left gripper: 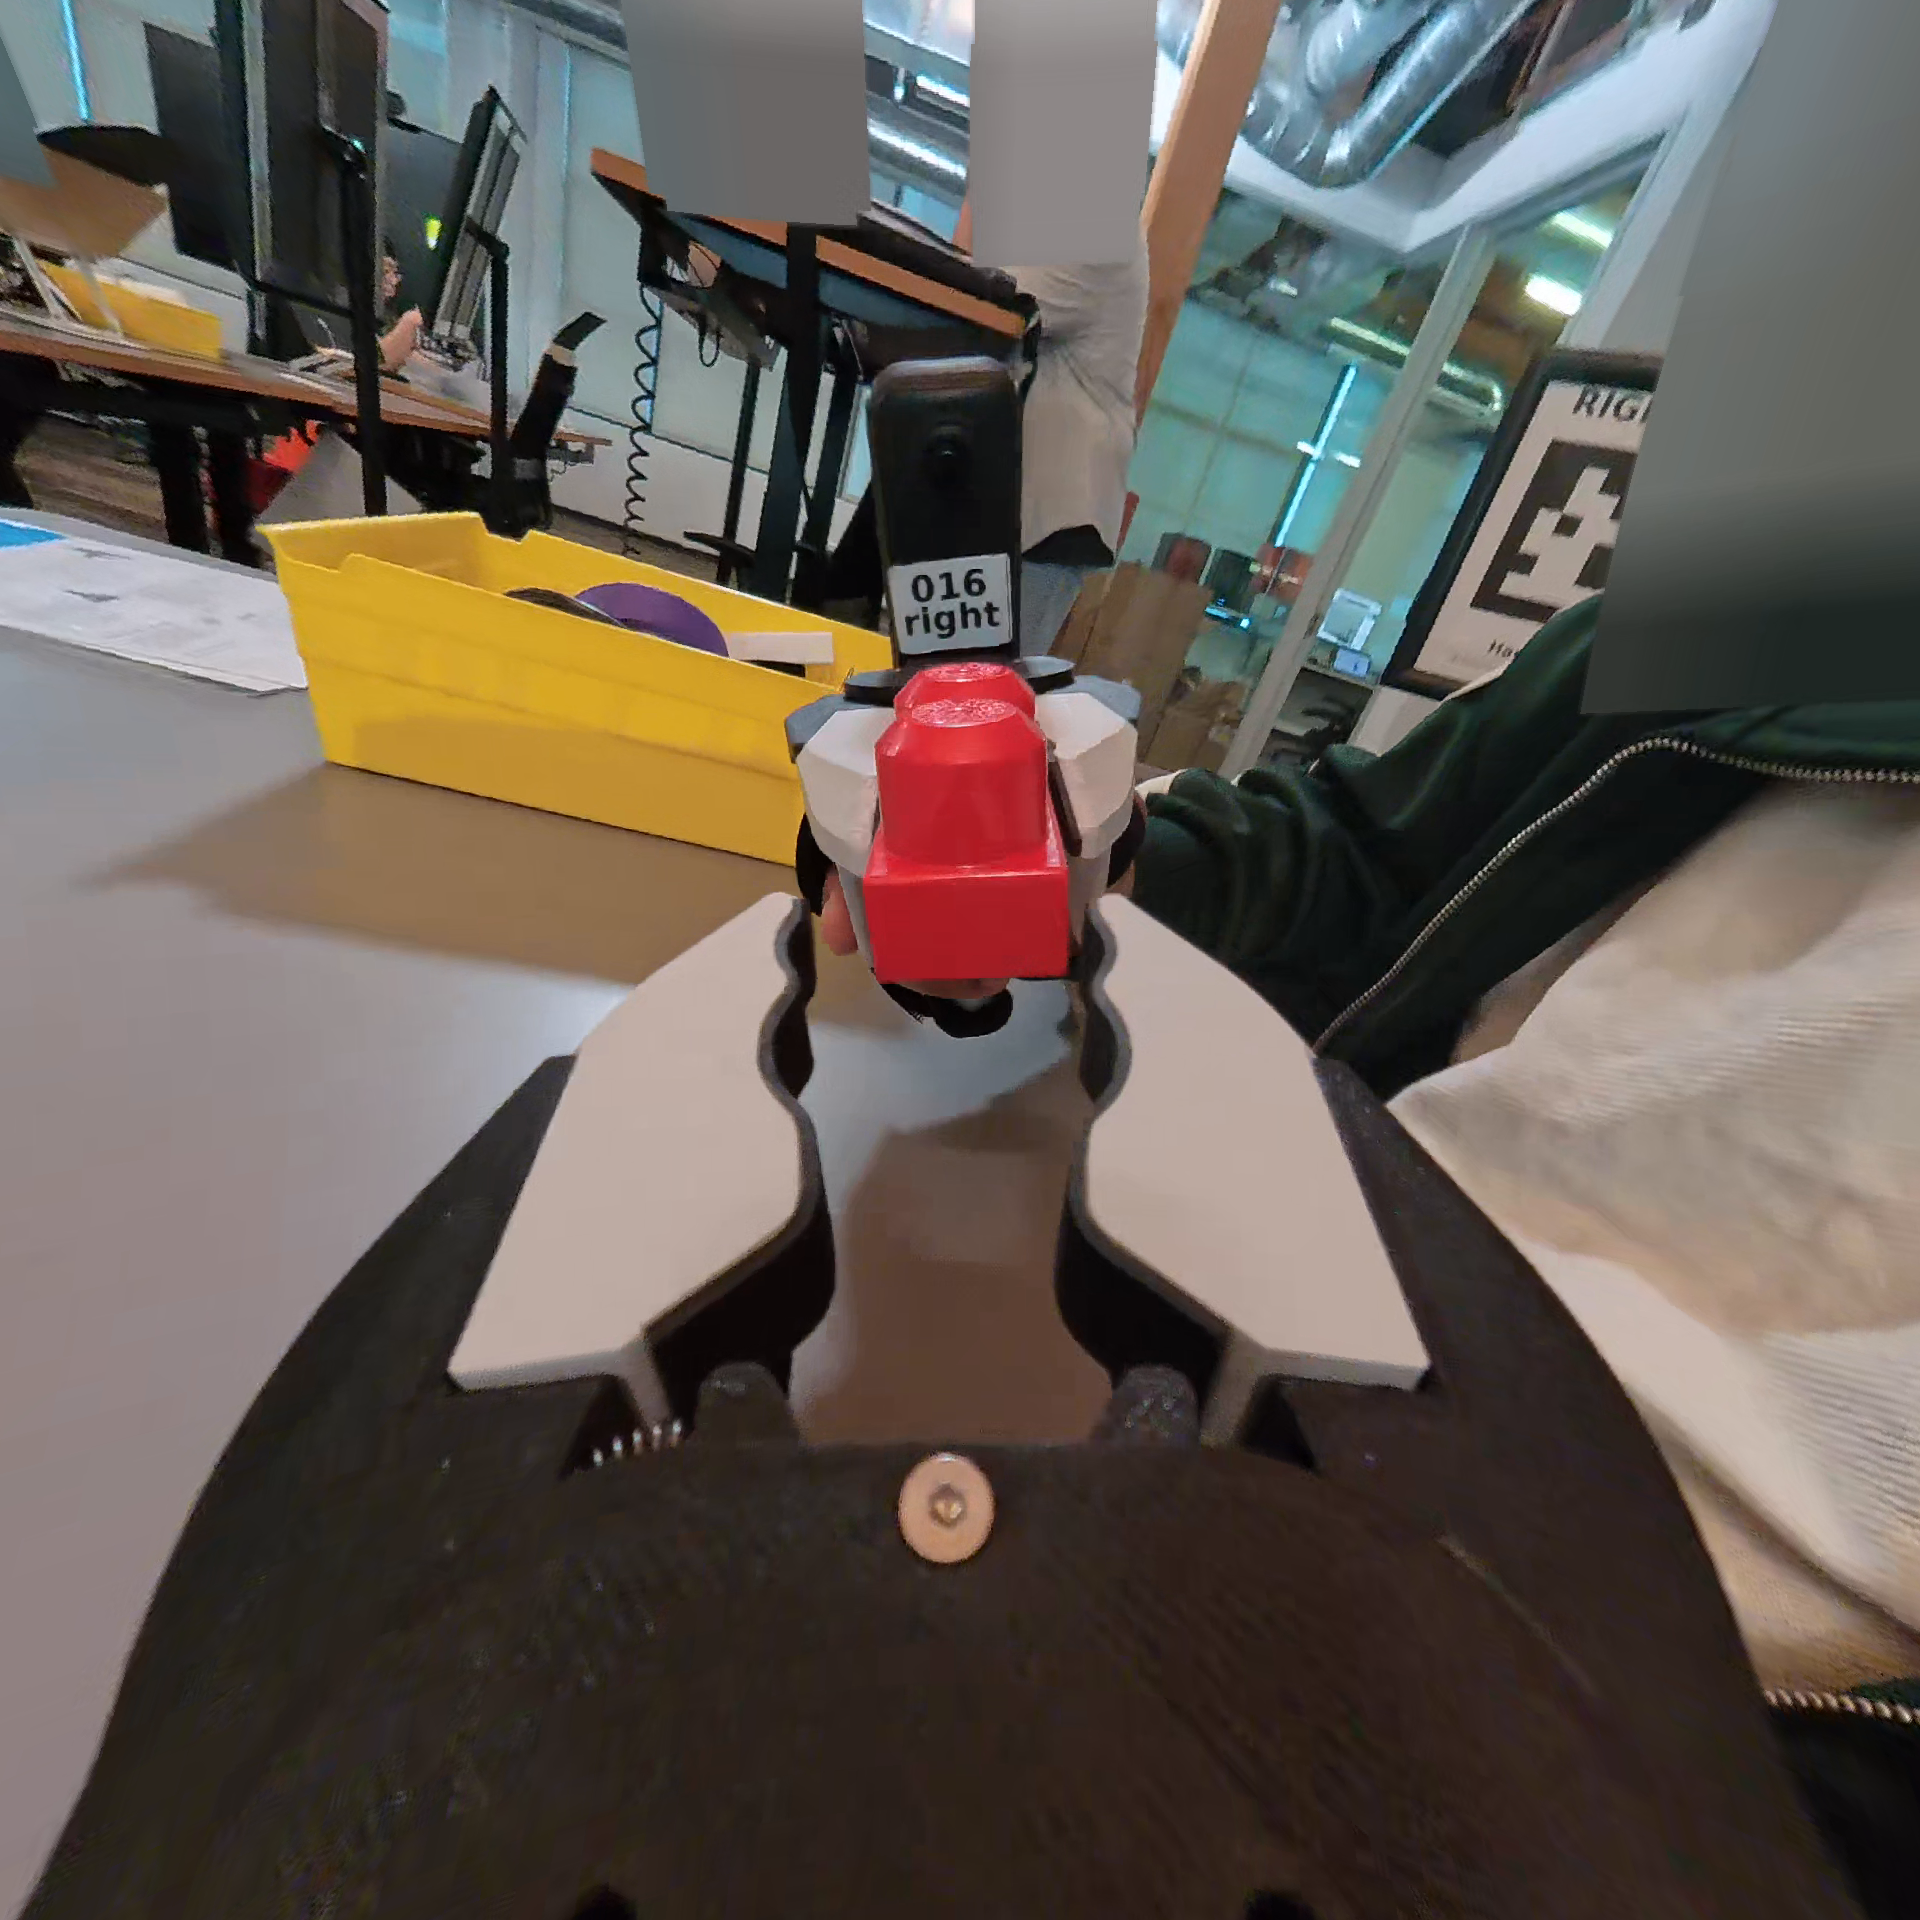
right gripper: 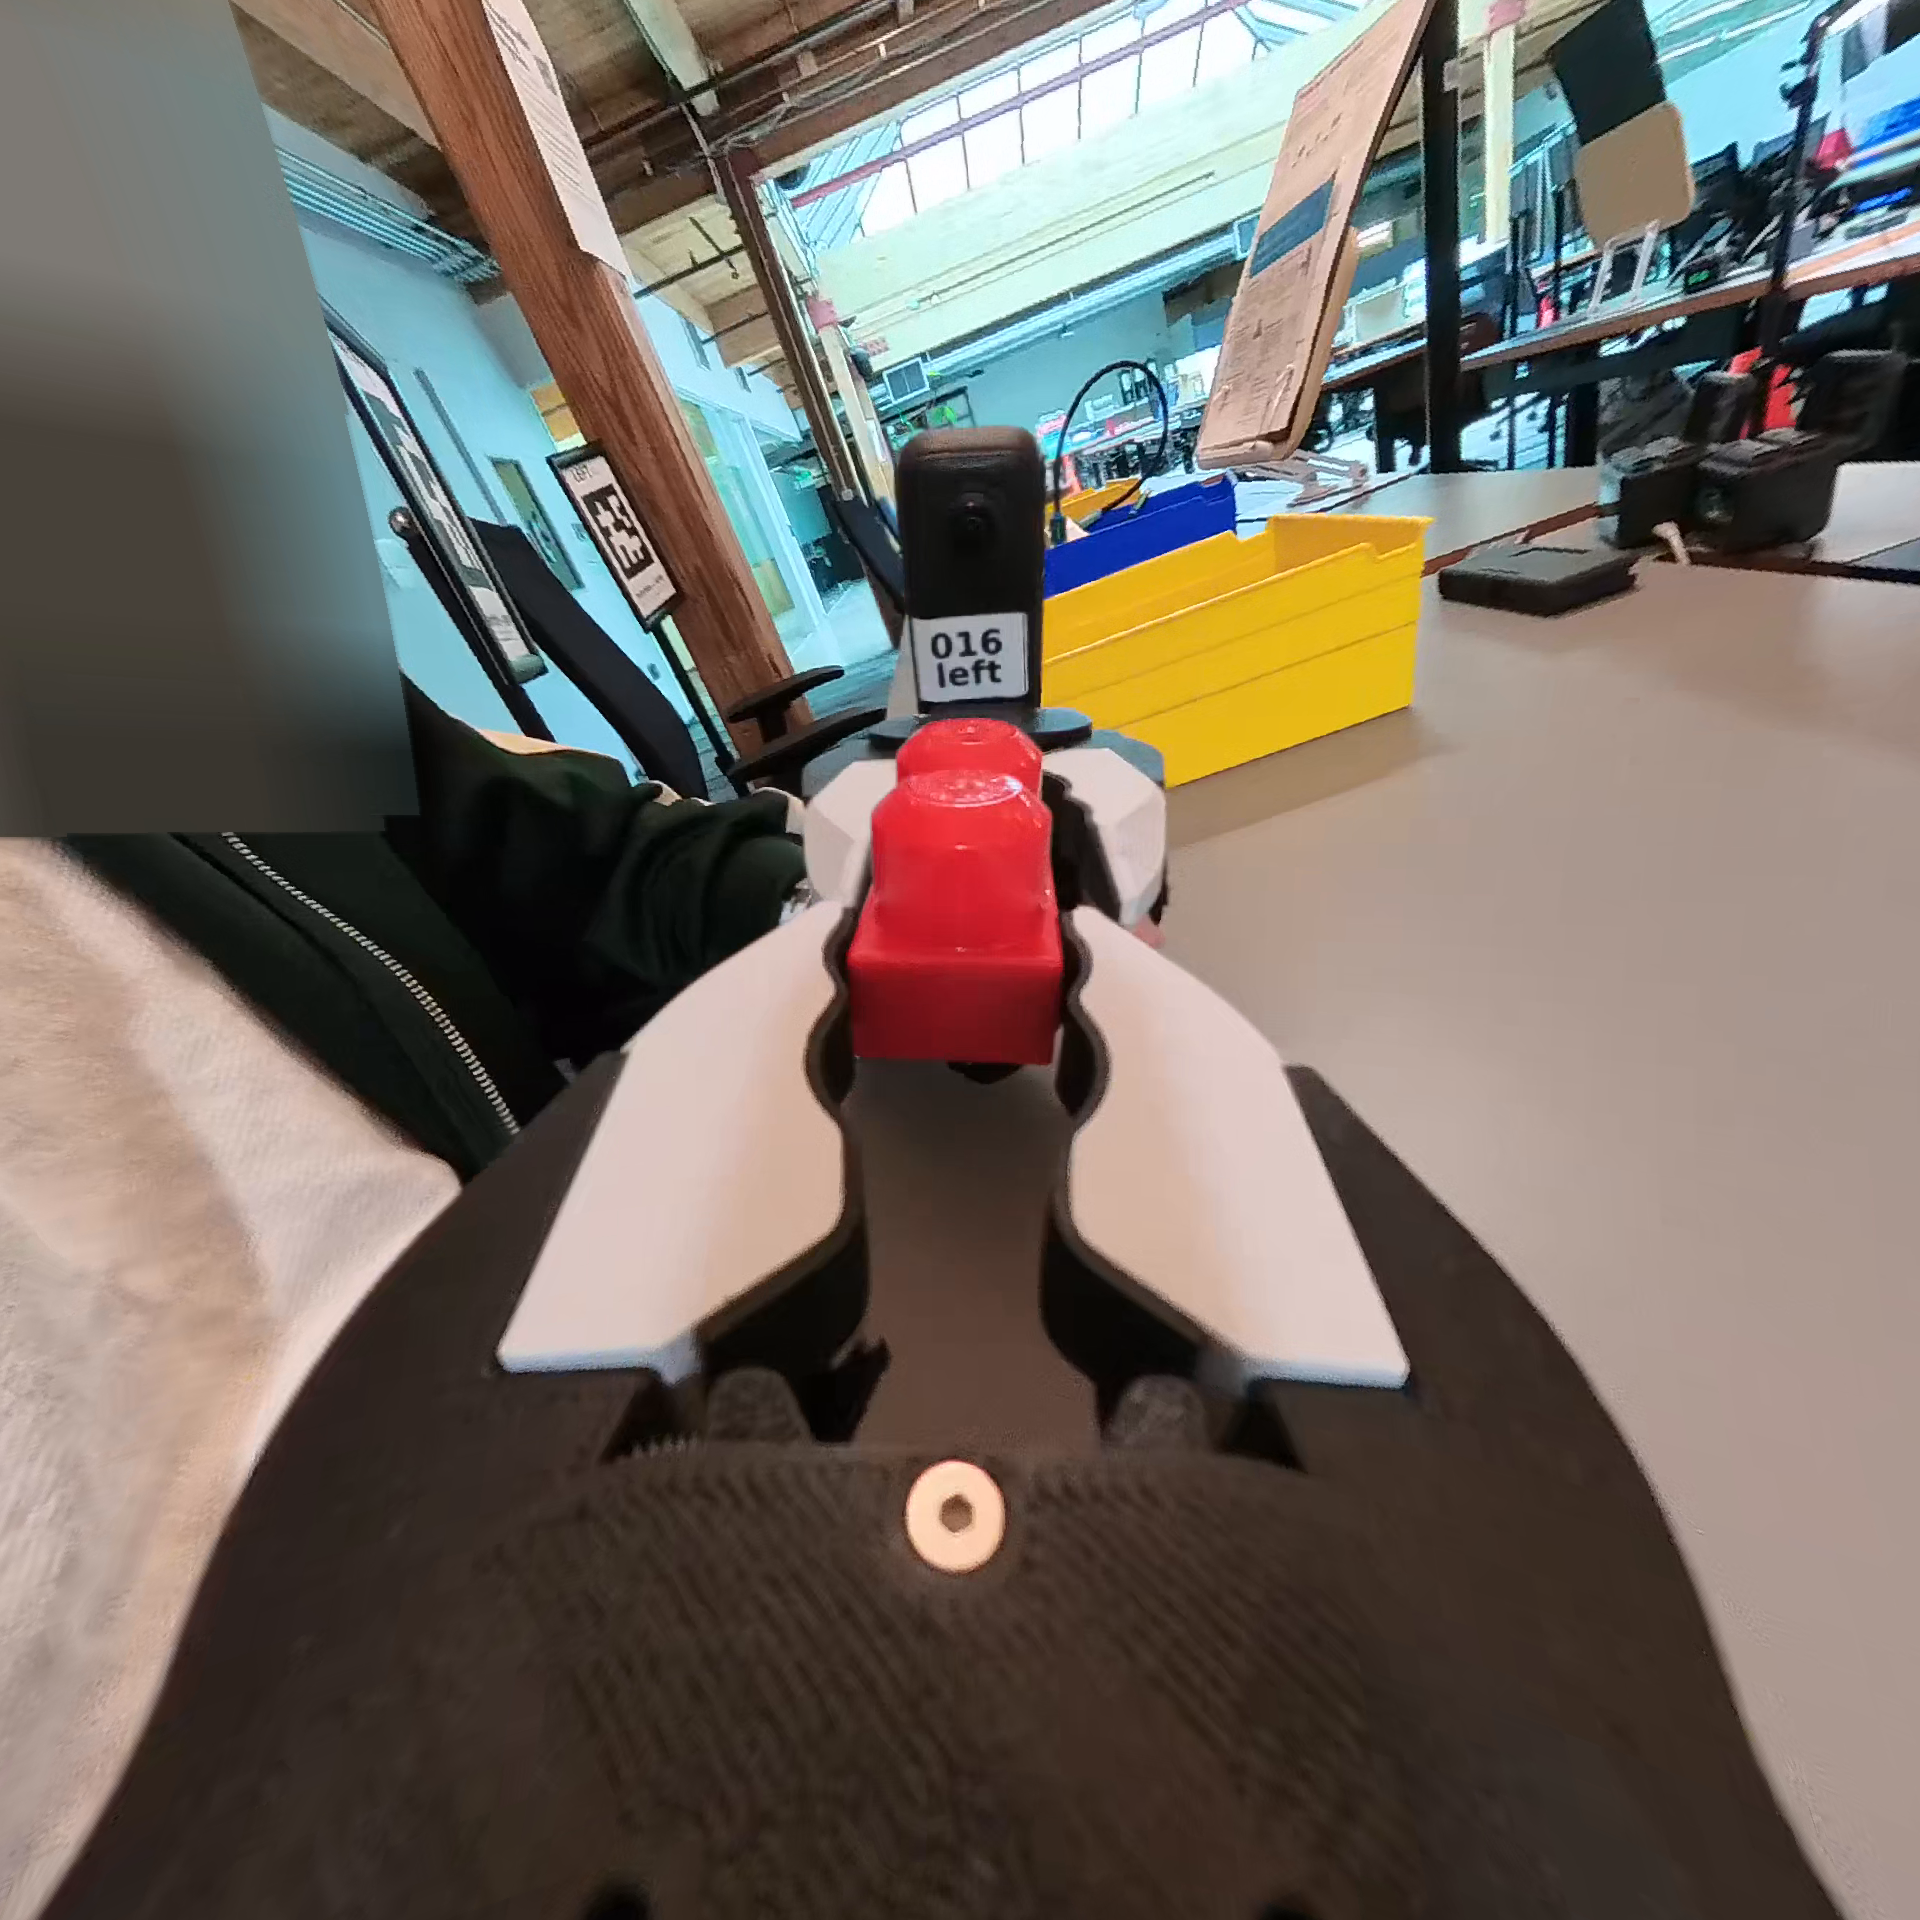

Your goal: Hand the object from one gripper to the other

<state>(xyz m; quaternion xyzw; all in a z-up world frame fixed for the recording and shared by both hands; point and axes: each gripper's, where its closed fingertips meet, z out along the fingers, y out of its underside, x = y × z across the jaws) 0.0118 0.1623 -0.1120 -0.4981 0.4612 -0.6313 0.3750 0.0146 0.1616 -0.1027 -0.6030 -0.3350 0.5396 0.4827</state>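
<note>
A red two-stud brick [left gripper: 966, 914] hangs above the grey table [left gripper: 260, 987], between two grippers that face each other. In the right wrist view my right gripper [right gripper: 956, 945] is shut on the near end of the brick [right gripper: 951, 987], with both fingertips pressed on its sides. My left gripper [left gripper: 945, 925] is open. Its fingertips flank the brick's other end, with a small gap showing on the left side. The right gripper [left gripper: 966, 831] shows beyond the brick in the left wrist view. The left gripper [right gripper: 977, 831] shows beyond it in the right wrist view.
A yellow bin [left gripper: 468, 686] with a purple disc stands on the table behind the grippers; it also shows in the right wrist view [right gripper: 1247, 644], with a blue bin [right gripper: 1143, 520] behind it. Black boxes [right gripper: 1527, 577] lie farther back. A person's dark jacket sleeve [left gripper: 1351, 862] is close by. Less than 4 cm separates the two grippers' tips.
</note>
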